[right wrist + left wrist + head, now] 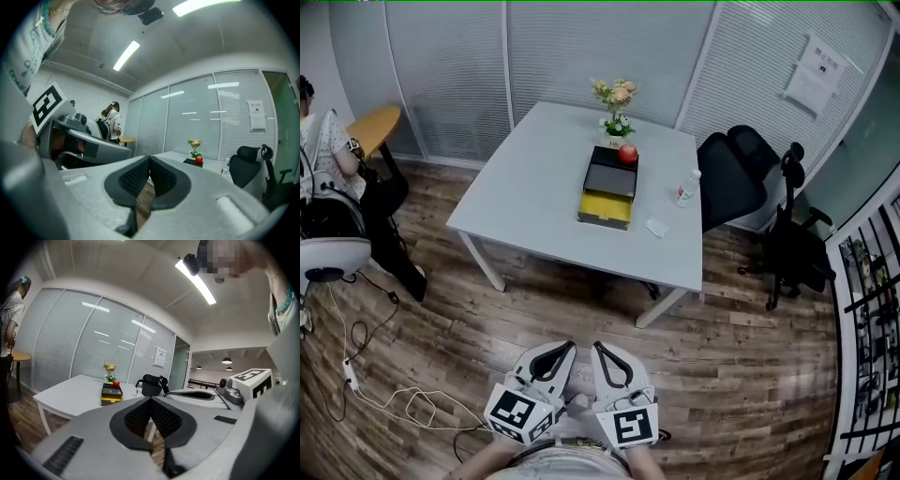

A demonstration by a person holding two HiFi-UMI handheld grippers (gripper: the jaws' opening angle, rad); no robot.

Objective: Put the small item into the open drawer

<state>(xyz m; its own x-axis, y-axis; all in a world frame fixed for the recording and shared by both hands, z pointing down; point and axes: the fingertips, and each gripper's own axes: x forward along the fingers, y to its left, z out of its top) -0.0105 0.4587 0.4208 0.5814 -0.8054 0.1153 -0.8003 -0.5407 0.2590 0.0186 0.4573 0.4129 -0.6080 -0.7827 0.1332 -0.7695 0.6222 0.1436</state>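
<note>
Jaws of left gripper (568,348), right gripper (597,348) clenched, empty; small item (657,227) well apart on table (539,183)

The table (534,202) has a smooth, matt pale-grey top, and the floor (741,375) around it is wood-grain plank with a dull sheen. On the table, the apple (627,154) is glossy red, the drawer box (611,173) matt black, its open drawer (606,208) matt yellow inside, and the bottle (685,187) to the right looks like clear plastic. The left gripper (151,398) and right gripper (150,157) are matt grey plastic with black, finely ribbed pads (138,418).
</note>
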